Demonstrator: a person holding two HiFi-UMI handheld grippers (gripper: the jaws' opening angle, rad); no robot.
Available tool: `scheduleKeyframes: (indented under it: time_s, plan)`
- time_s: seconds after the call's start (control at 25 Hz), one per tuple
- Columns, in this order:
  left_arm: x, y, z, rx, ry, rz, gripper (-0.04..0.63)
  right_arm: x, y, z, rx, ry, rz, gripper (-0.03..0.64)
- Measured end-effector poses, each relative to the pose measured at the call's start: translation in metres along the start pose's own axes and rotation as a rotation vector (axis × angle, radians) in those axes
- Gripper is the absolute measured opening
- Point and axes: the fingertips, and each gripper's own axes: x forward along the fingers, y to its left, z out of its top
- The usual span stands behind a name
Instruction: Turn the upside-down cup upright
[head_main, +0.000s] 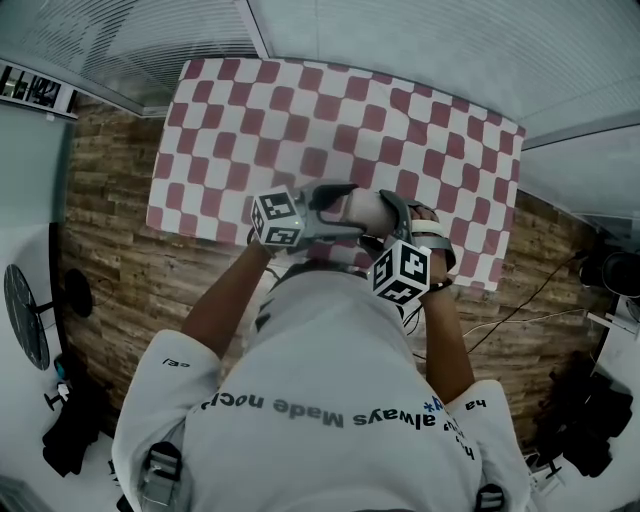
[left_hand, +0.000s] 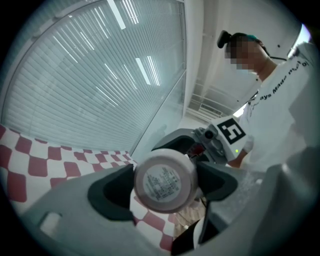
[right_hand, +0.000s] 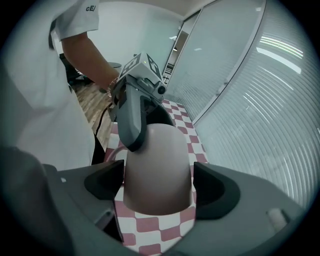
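The left gripper (left_hand: 165, 184) jaws clench the cup (left_hand: 164, 180), its labelled base facing only that camera; the right gripper view shows the right gripper (right_hand: 157, 184) jaws released, flanking its plain side over the bench (right_hand: 150, 225)

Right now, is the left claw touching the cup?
Touching. The left gripper view shows the cup gripped in the left claw, both jaws pressed against its sides with no gap.

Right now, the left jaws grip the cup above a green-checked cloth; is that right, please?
Not quite: the cloth is red-and-white checked, not green, as the head view shows. The left gripper does grip the cup in its jaws above it.
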Motion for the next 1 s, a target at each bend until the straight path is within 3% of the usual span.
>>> scheduleKeyframes:
  time_s: [0.4,1.0]
  plan:
    - [0.002,-0.001,-0.001,0.043,0.022,0.02,0.4,0.003,0.0,-0.001,0.029,-0.032,-0.052,0.407]
    - [-0.004,-0.003,0.023,0.048,-0.111,0.047,0.396,-0.011,-0.012,0.01,0.223,-0.252,-0.131,0.407]
